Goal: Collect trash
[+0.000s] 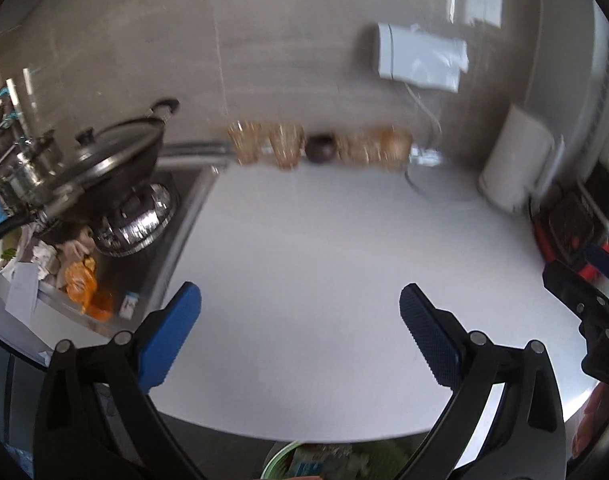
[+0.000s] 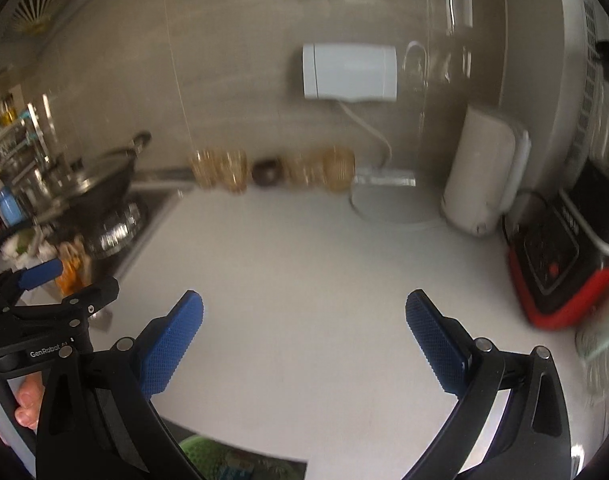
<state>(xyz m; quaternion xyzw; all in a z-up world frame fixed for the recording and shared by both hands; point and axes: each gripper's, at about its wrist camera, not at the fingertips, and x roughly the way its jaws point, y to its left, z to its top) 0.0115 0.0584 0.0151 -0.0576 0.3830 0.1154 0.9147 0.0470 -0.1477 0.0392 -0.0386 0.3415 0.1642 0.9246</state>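
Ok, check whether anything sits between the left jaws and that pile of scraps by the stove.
Nothing visible does. The left gripper is open and empty above bare white counter; the trash pile lies to its left under the lidded wok, whose overhang may crowd a reach from above.

I note the countertop (image 1: 304, 264) as a smooth, matt white surface. The left gripper (image 1: 300, 336) carries blue fingers (image 1: 170, 332) with a rough knurled texture on black matt plastic arms; the right gripper (image 2: 304, 340) matches, its pads (image 2: 434, 340) finely cross-hatched. The wok (image 1: 104, 176) looks like dark metal under a glossy lid with a polished rim. Below it the burner ring (image 1: 136, 220) is bright, reflective metal. The trash (image 1: 64, 272) appears as crumpled paper and orange glossy wrapper. The wall (image 2: 232, 80) is grey, faintly glossy tile. The kettle (image 2: 480, 168) shows smooth off-white plastic.
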